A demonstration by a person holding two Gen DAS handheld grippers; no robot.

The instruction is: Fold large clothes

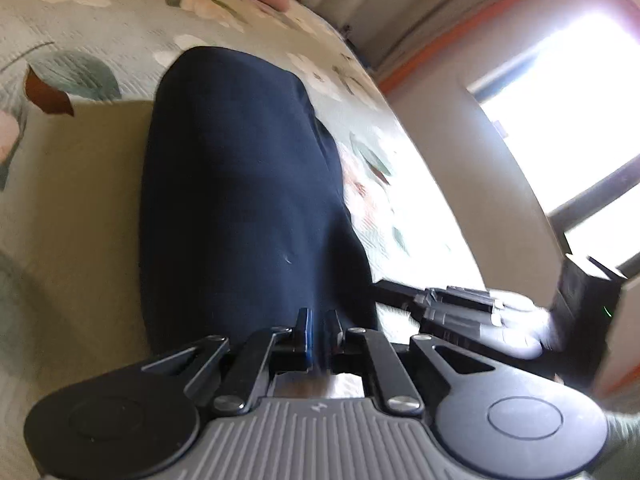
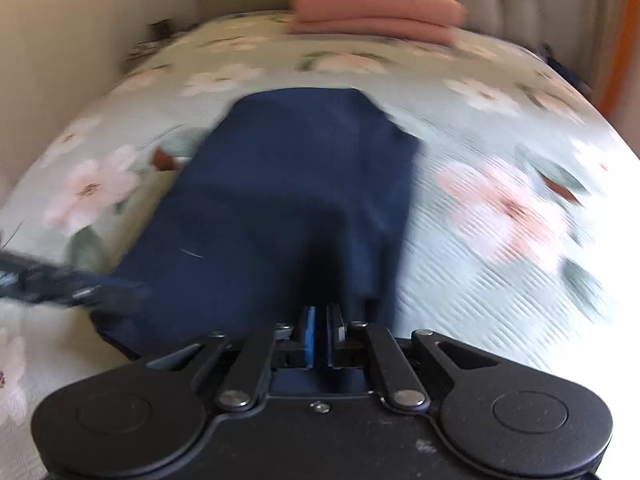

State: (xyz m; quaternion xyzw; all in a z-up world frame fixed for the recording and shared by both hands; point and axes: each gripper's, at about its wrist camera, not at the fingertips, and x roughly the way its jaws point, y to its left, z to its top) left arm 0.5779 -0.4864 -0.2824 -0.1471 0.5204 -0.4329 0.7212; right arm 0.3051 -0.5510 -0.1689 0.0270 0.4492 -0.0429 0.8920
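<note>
Right wrist view, lower centre: both the right hand-held gripper [image 2: 321,322] and the left hand-held gripper [image 1: 319,326] pinch the soft, limp navy cloth garment [image 2: 288,184]; its near hem looks best to hold.

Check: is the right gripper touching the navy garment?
Touching. The right wrist view shows the right gripper closed, with the navy garment pinched between its fingers.

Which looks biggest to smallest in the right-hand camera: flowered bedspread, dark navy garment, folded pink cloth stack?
1. Flowered bedspread, filling most of the view.
2. Dark navy garment.
3. Folded pink cloth stack, though it lies farthest away, so its true size is unsure.
</note>
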